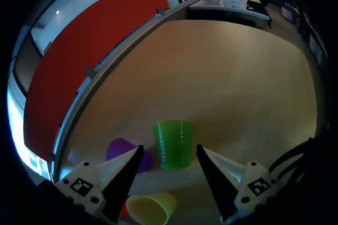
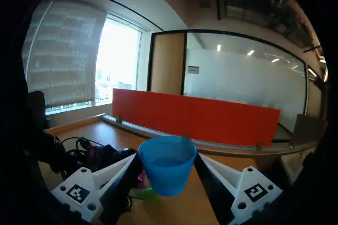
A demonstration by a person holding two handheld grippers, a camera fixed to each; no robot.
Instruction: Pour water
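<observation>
Between the fingers of the right gripper (image 2: 167, 156) sits a blue plastic cup (image 2: 167, 166), upright and lifted above the wooden desk (image 1: 228, 77), with a red partition (image 2: 194, 115) behind it. Both fingers press on its sides just below the rim, so this claw is clamped on the cup. The cup is a plain tapered tumbler, wider at the top, smooth and slightly translucent. A faint line inside suggests water partway up, though the level is hard to read.

It probably weighs little beyond its water. The thin wall would likely flex under a hard squeeze, and the smooth taper could let it slip downward, so a firm but moderate hold high on the wall looks right.

Ahead of the left gripper (image 1: 169, 147), whose fingers stand apart and hold nothing, a green cup (image 1: 173, 142) of the same shape stands upright on the desk, in line with the gap between the fingers. It looks like the likely receiver, and being light it may tip if nudged. A purple cup (image 1: 120, 148) lies on its side just beside it, and a yellow cup (image 1: 151, 208) lies on its side nearer the camera.
</observation>
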